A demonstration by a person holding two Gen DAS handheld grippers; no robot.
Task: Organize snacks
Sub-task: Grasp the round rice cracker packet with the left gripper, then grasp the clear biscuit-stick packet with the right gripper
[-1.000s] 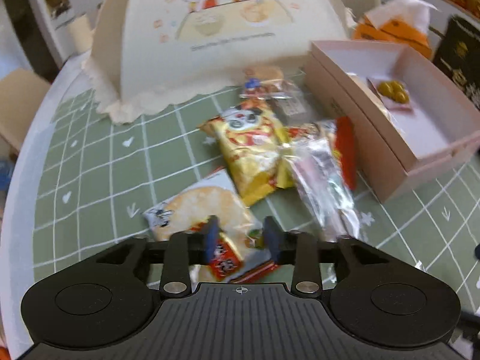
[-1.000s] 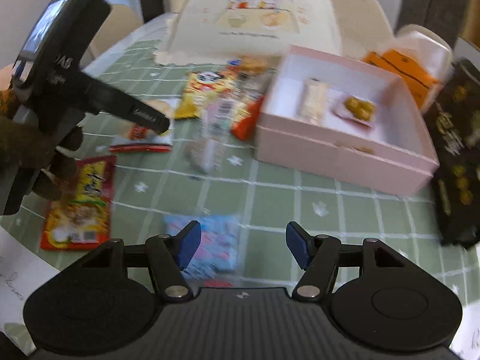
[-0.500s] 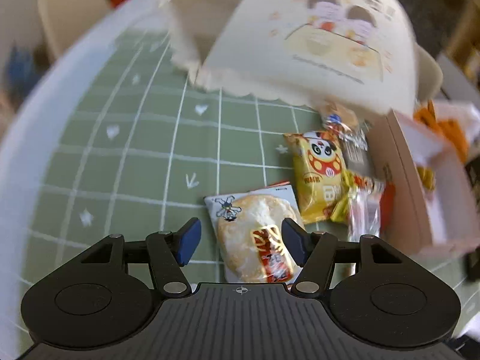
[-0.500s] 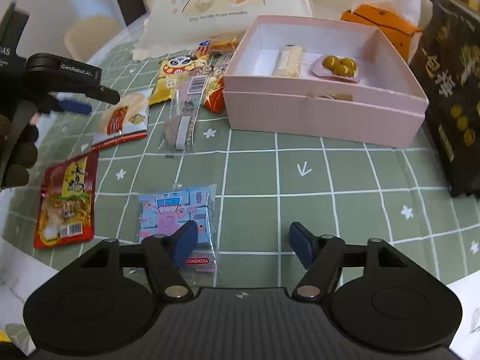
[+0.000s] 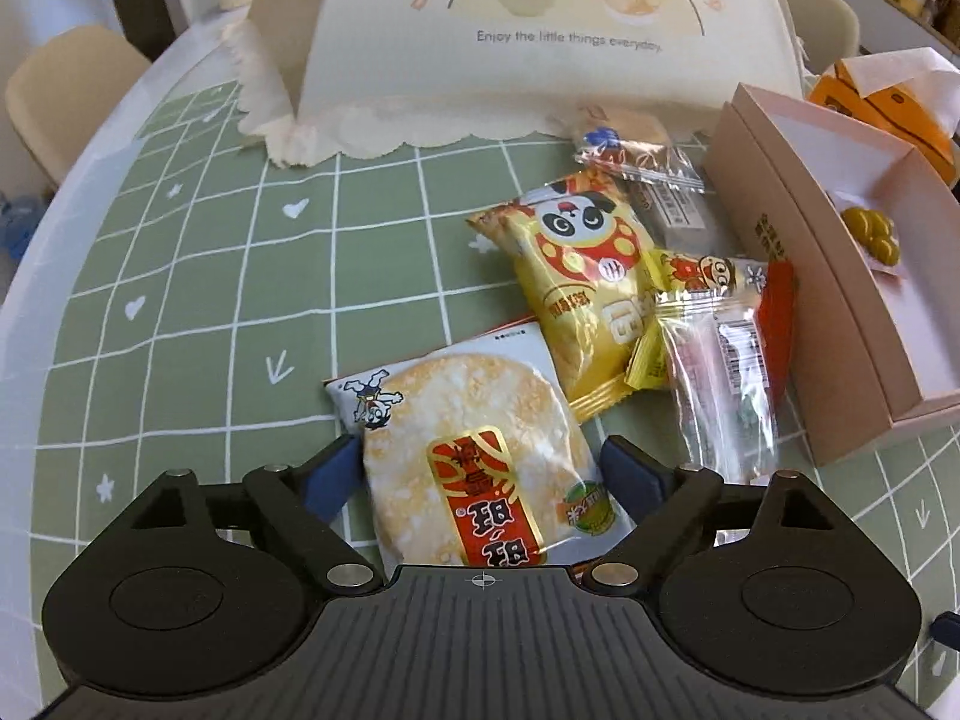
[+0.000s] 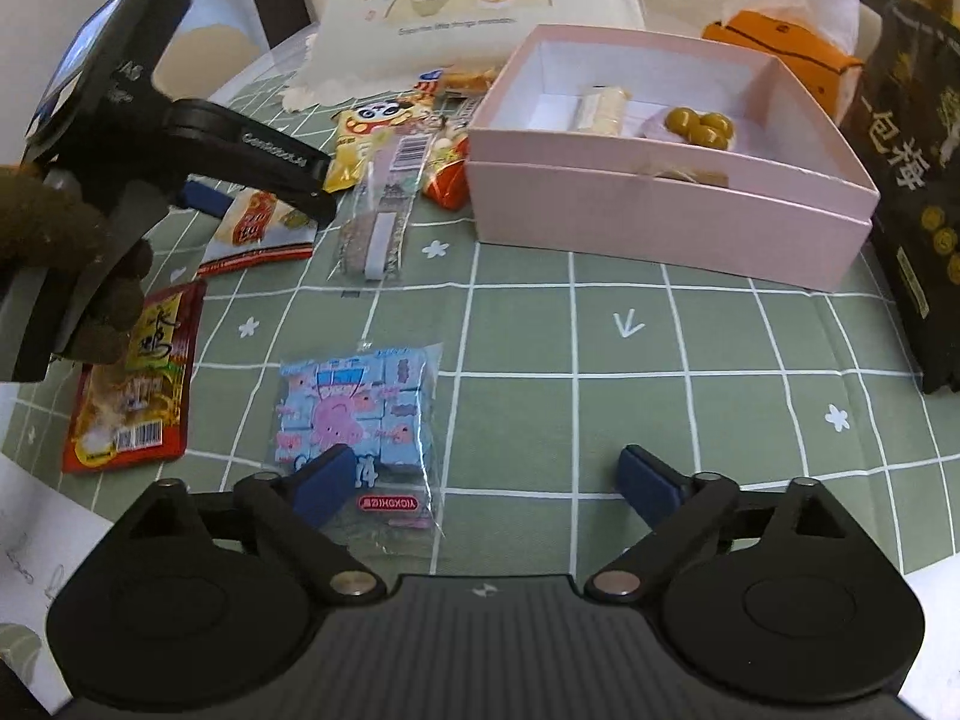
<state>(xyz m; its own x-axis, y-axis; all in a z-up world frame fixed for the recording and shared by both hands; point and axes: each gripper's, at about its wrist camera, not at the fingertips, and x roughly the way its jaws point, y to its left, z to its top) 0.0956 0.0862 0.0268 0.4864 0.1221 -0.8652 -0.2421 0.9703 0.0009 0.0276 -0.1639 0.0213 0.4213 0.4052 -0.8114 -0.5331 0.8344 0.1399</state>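
A round table with a green checked cloth (image 5: 198, 276) holds a big cream food cover (image 5: 540, 30) at the far side and a pink box (image 6: 672, 204) on the right, and loose snacks lie in between. The left gripper (image 5: 483, 471) is low over the near part of the table, tipped down a little, and its blue fingers stand wide apart on each side of the rice cracker pack (image 5: 474, 456). They do not squeeze it, so it holds nothing. I think it could go wrong here: the pack is flat and shiny, so the fingers might slide off it or only pinch a thin edge, and then it would fall on the way to the box. The yellow panda bag (image 5: 579, 288) lies just beside the cracker, partly over its far corner, so it might get dragged along too. The right gripper (image 6: 486, 480) hangs over the near cloth, pointing toward the box, wide open and empty. Its left finger is over the edge of the blue pig candy pack (image 6: 360, 414), and could bump it. In the right view the other tool (image 6: 180, 138) reaches in from the left, just above the cracker. A red snack pack (image 6: 138, 384) lies near the left edge.
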